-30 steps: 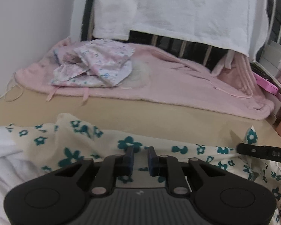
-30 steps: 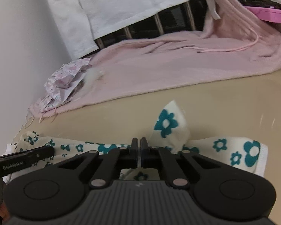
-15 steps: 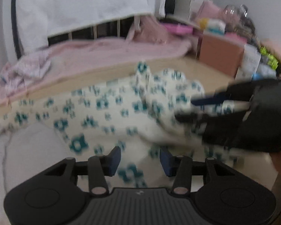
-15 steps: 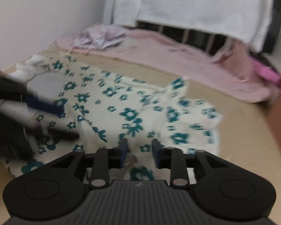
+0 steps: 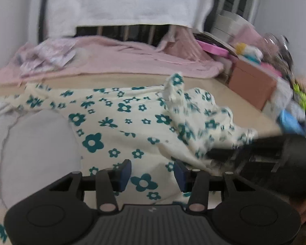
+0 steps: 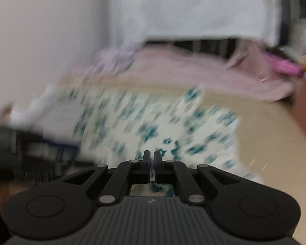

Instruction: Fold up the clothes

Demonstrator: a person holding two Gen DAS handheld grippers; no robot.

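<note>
Cream garment (image 5: 120, 126) with teal flowers, spread rumpled on table

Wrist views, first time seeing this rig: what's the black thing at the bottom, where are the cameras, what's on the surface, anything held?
No robot here: a person holds a two-finger claw in each hand, and a fisheye camera on each looks along its fingers. The black shape at the bottom is that claw: the left claw in one view, the right claw in the other. On the beige surface lies a cream garment with teal flowers, and a pink blanket lies behind it. The left claw has just been opening and holds nothing. The right claw has just closed; blur hides whether it pinches cloth.
</note>
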